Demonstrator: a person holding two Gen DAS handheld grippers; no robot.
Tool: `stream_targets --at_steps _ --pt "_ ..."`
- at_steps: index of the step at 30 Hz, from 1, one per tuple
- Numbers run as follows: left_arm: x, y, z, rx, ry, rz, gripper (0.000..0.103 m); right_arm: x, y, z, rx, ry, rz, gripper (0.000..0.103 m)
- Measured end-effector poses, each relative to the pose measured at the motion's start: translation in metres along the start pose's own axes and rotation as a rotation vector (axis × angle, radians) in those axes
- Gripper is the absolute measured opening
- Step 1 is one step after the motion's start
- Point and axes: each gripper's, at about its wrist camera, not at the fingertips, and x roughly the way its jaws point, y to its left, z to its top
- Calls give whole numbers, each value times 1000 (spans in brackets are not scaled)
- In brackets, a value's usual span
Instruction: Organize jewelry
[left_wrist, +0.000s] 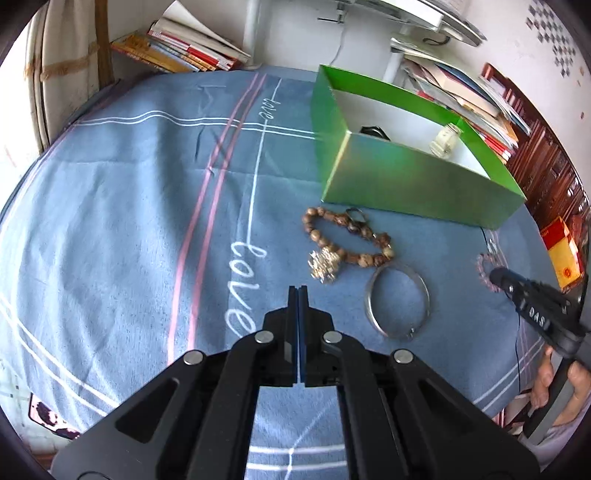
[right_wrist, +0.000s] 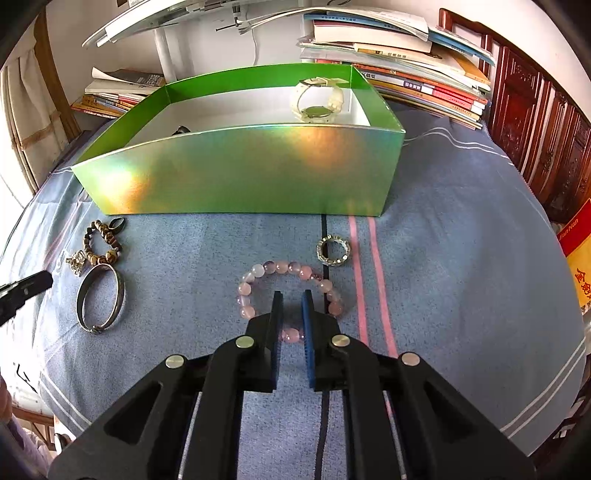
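A green box (left_wrist: 417, 181) (right_wrist: 236, 173) stands on the blue cloth and holds a white watch (right_wrist: 319, 99) and a dark item (left_wrist: 375, 132). A brown bead bracelet (left_wrist: 347, 236) (right_wrist: 103, 240), a silver charm (left_wrist: 325, 264) and a silver bangle (left_wrist: 399, 301) (right_wrist: 101, 297) lie in front of it. My left gripper (left_wrist: 297, 291) is shut and empty, just left of the bangle. My right gripper (right_wrist: 292, 299) is open, its fingers straddling the near side of a pink bead bracelet (right_wrist: 291, 291). A small sparkly ring (right_wrist: 333, 251) lies beyond it.
Stacks of books (right_wrist: 406, 85) (left_wrist: 177, 48) lie behind the box. A red and yellow box (left_wrist: 563, 251) sits at the cloth's right edge, by carved wooden furniture (right_wrist: 535, 122). A white lamp pole (right_wrist: 164, 48) stands at the back.
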Motion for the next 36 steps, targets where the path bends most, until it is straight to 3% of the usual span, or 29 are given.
stream_targets --at_steps 2,6,16,19,21,22,24,32,36 --pt "4 4 7 -19 -16 -8 2 0 1 0 -3 -1 -1 14" --pt "26 8 27 -31 -4 10 23 0 1 0 -1 -2 3 16" --pt "47 -13 39 -2 0 -21 38 0 1 0 1 -8 -9 20" --pt "48 -20 38 28 -15 11 37 0 2 0 -2 -9 -14 21" --pt "48 -27 33 68 -26 89 23 -2 2 0 1 -13 -16 22" --pt "46 -29 30 76 -28 110 21 -3 1 -1 5 -18 -18 22" --pt "42 -28 25 77 -28 104 16 -5 0 -1 6 -25 -25 25" --pt "33 -35 8 99 -49 154 16 -6 -3 1 11 -28 -69 27" --pt "32 -33 7 91 -49 148 16 -4 -2 0 6 -27 -91 35"
